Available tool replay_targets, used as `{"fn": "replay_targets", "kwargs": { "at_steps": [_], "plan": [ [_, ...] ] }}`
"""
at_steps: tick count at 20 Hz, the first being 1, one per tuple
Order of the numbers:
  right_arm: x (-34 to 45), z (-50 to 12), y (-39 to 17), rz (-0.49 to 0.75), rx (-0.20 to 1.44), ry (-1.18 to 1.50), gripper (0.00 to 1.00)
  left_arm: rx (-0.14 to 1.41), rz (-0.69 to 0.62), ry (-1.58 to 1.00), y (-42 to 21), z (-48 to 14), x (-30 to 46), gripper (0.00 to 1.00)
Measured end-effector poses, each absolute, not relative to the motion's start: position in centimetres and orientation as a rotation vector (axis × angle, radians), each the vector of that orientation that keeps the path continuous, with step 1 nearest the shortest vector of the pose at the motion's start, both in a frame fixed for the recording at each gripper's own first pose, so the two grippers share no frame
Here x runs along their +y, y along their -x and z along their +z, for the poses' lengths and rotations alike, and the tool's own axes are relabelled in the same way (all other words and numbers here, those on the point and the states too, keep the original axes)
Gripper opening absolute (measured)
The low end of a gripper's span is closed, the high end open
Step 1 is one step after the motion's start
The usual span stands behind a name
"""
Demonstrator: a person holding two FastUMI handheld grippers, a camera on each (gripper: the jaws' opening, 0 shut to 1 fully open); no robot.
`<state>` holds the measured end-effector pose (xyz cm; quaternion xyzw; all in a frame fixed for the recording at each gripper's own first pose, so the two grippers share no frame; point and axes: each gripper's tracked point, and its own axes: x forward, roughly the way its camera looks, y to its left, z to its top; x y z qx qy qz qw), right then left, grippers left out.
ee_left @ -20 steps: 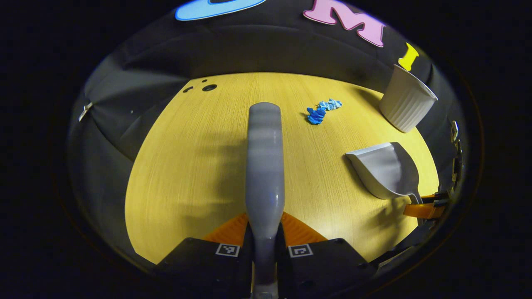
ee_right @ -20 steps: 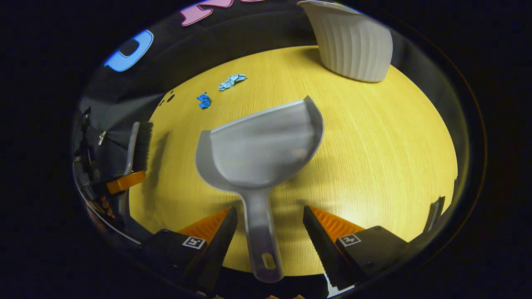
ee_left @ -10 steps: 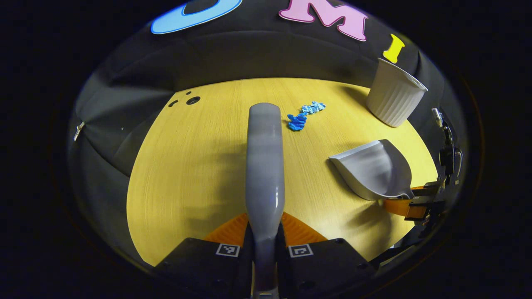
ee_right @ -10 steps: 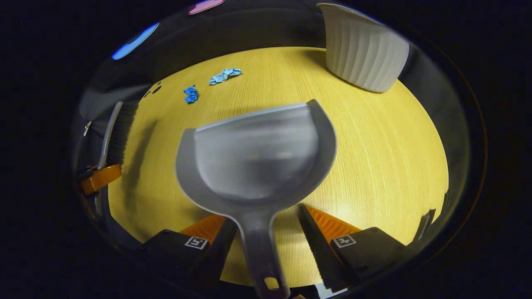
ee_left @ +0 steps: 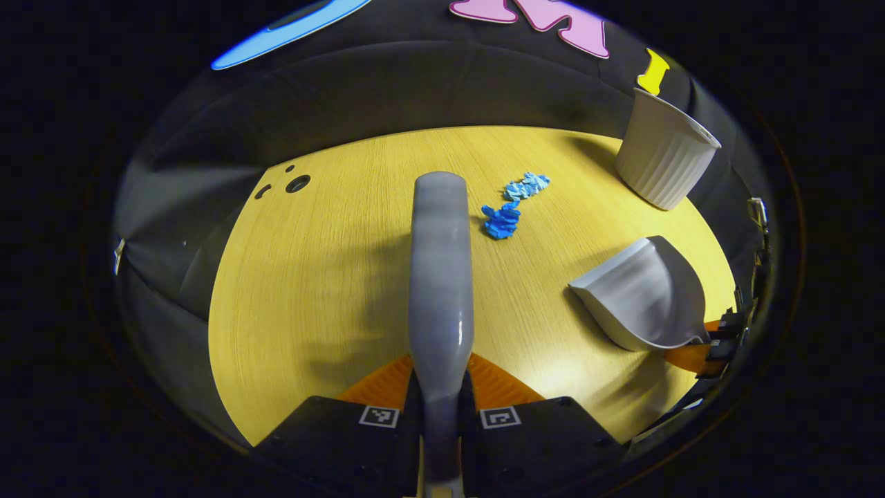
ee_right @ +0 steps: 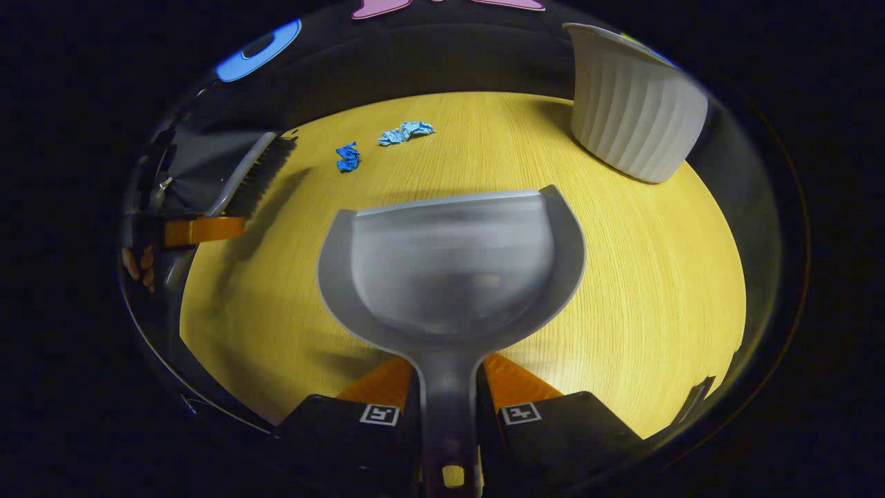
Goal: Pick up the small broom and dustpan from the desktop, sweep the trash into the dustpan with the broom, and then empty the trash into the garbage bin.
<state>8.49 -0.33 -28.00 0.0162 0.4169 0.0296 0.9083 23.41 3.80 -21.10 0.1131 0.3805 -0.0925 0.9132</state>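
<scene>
Left gripper (ee_left: 441, 387) jaws clamped on broom handle (ee_left: 441, 277), right gripper (ee_right: 448, 391) jaws clamped on dustpan handle (ee_right: 448, 401)

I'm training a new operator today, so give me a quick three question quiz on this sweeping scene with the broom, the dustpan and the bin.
1. True or false: the right gripper is shut on the handle of the dustpan.
2. Multiple choice: the blue scraps lie A) inside the dustpan, B) on the bare table, C) inside the bin.
3. Fill in: the left gripper is shut on the ____.

Key: 1 true. 2 B. 3 broom; the right gripper view shows its bristles off the table.
</scene>
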Motion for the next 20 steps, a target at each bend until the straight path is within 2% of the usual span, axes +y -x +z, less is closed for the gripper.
{"fn": "replay_targets", "kwargs": {
  "at_steps": [5,6,7,10,11,12,13,20],
  "plan": [
    [-1.0,-26.6,-8.0,0.089,0.832,0.044,0.38,0.8,-0.212,-0.317,-29.2,-21.1,3.5,0.28],
    [-1.2,-26.2,-7.9,0.09,0.825,0.051,0.38,0.798,-0.217,-0.356,-30.2,-21.0,3.5,0.31],
    [-1.4,-25.9,-7.7,0.09,0.823,0.053,0.38,0.795,-0.225,-0.397,-31.6,-21.0,3.3,0.28],
    [-1.7,-25.5,-7.6,0.1,0.82,0.051,0.39,0.779,-0.259,-0.56,-35.0,-20.9,2.3,0.28],
    [-1.9,-25.6,-7.6,0.101,0.822,0.059,0.38,0.767,-0.282,-0.609,-36.0,-21.0,1.5,0.28],
    [-2.1,-25.6,-7.7,0.097,0.82,0.065,0.38,0.757,-0.308,-0.654,-36.7,-20.9,0.7,0.24],
    [-2.3,-25.9,-7.7,0.099,0.824,0.068,0.38,0.753,-0.331,-0.702,-37.5,-21.1,-0.1,0.28],
    [-2.8,-27.4,-8.3,0.155,0.86,0.079,0.39,0.72,-0.519,-0.989,-41.2,-21.7,-5.4,0.28]
  ]
}}
